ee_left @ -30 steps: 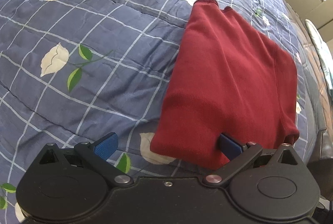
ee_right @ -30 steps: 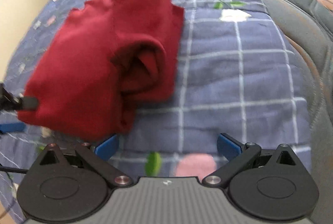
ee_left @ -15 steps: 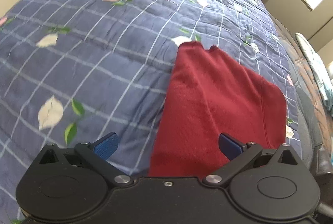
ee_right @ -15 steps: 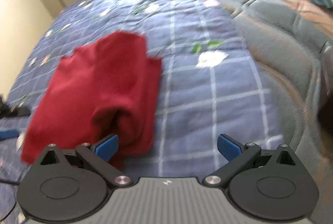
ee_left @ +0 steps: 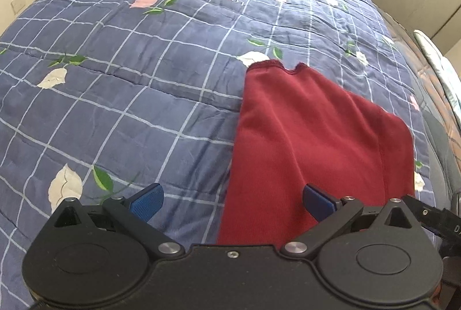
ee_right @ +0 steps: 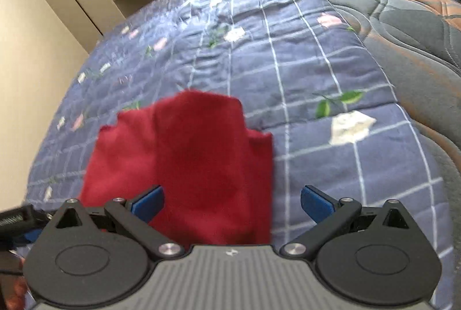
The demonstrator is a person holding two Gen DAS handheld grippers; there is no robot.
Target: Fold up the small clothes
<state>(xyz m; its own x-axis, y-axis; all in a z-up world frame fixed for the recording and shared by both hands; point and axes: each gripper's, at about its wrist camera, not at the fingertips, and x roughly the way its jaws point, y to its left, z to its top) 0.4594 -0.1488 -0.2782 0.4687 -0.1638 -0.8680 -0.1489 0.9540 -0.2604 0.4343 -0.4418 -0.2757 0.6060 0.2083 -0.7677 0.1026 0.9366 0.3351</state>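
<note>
Folded red garment (ee_left: 311, 142) lies lengthwise away from open tongs (ee_left: 233, 204).

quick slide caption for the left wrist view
Open left gripper above a folded red garment lying on a blue floral checked quilt.

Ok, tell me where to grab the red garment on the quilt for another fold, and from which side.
Probably the near edge of the red garment, with both grippers coming in low from the near side. It lies flat and folded on the quilt, its near hem closest to the open left gripper and right gripper, while the notched far edge lies farther off. Pinch near each near corner.
</note>
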